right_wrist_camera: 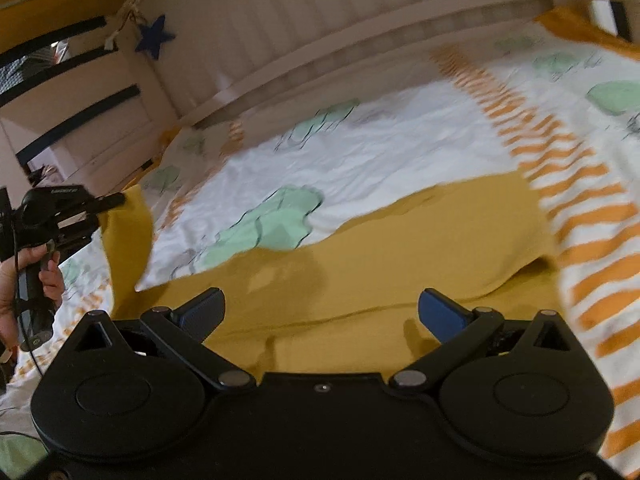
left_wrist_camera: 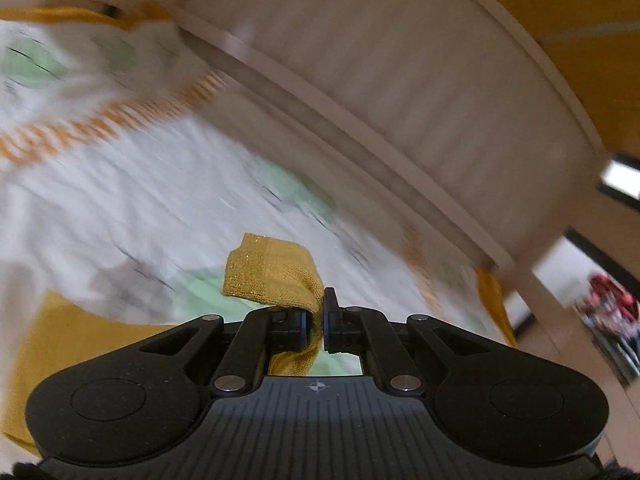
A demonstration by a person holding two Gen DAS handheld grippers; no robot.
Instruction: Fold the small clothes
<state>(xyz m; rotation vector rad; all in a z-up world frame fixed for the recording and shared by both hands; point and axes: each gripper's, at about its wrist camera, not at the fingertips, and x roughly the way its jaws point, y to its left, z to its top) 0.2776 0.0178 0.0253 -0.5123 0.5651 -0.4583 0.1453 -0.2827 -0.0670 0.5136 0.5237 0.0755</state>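
Note:
A mustard-yellow knit garment (right_wrist_camera: 400,248) lies spread on a bed with a white sheet (right_wrist_camera: 380,152) printed with green shapes. My left gripper (left_wrist_camera: 316,320) is shut on a folded edge of the yellow garment (left_wrist_camera: 272,276), lifting it above the sheet. It also shows in the right wrist view (right_wrist_camera: 108,202) at the far left, holding the garment's raised corner. My right gripper (right_wrist_camera: 320,312) is open and empty, hovering just above the garment's near part. The left wrist view is motion-blurred.
A cream wooden bed rail (right_wrist_camera: 360,40) with slats runs along the far side of the bed. A dark blue star (right_wrist_camera: 154,36) hangs on it. An orange-striped band (right_wrist_camera: 560,168) of bedding lies to the right. A person's hand (right_wrist_camera: 24,280) holds the left gripper's handle.

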